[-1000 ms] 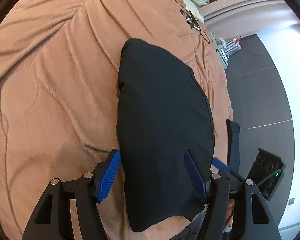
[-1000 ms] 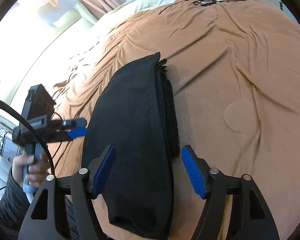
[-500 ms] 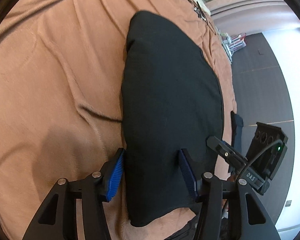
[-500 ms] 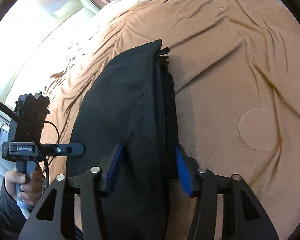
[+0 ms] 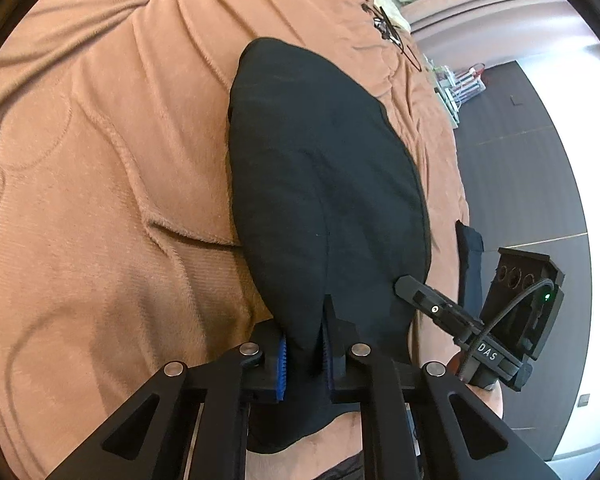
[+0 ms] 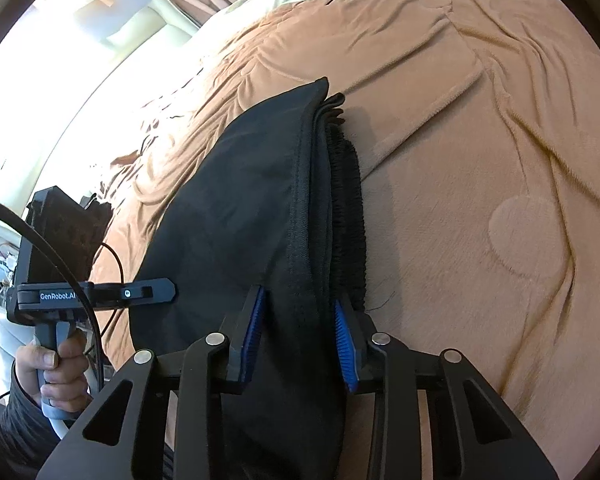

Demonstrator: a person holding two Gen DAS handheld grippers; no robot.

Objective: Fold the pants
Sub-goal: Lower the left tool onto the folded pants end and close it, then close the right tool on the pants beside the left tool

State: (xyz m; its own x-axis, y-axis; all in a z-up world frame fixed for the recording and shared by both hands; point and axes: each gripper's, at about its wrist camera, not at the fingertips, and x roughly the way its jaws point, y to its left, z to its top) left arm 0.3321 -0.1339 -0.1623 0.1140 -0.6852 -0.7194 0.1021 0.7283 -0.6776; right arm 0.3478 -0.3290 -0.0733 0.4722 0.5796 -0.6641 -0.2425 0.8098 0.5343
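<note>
Black pants (image 5: 320, 184), already doubled into a long strip with stacked layers showing along the 3 o'clock edge, are lying on the tan bed blanket (image 5: 100, 200). Both tools are pinching the near end: the left hand-held gripper (image 5: 304, 356) is closing tightly on it, the right hand-held gripper (image 6: 300, 340) clamping a thicker bunch. Next, judging by this, comes lifting that end toward 12 o'clock, keeping both corners level.

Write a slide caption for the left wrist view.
Left claw shut on the near edge of folded black pants lying on a tan blanket.
</note>
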